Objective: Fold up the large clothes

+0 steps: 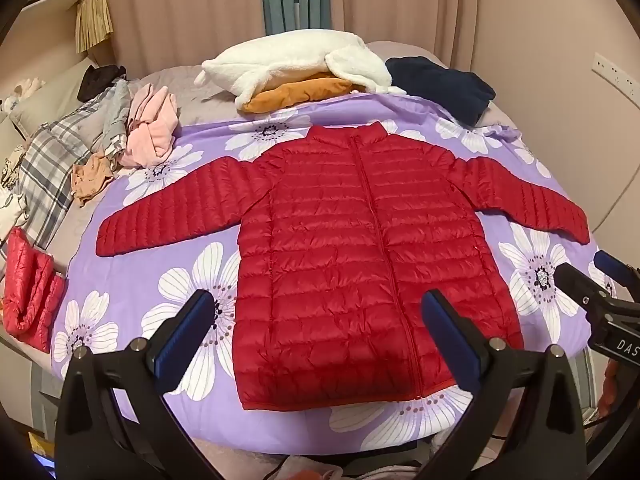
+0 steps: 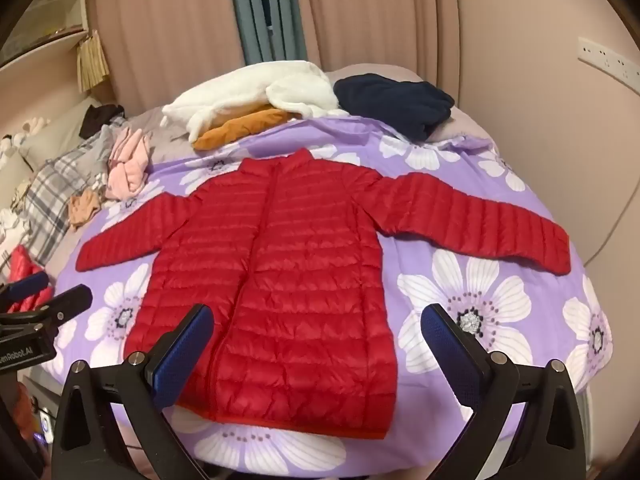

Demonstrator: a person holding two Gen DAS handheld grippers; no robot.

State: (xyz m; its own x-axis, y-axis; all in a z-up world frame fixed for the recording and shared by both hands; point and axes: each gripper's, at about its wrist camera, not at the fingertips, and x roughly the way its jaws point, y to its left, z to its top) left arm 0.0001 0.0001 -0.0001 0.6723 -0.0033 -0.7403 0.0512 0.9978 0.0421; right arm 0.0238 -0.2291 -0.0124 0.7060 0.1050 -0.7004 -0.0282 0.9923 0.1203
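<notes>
Red jacket (image 1: 340,260): quilted puffer shell, slight sheen, fine wrinkles. Under it, the purple floral sheet (image 1: 180,280): smooth matt cloth. Behind the jacket's collar, a white fleece (image 1: 288,60), fluffy and matt. Left claw (image 1: 320,332): matt black plastic, textured blue pads, metal pins.

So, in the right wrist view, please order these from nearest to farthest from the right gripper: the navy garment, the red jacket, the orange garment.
From the right gripper, open above the bed:
1. red jacket, spread flat directly ahead, its hem between the fingers.
2. orange garment, beyond the collar, left of centre, under the white fleece.
3. navy garment, at the far edge, to the right.
</notes>
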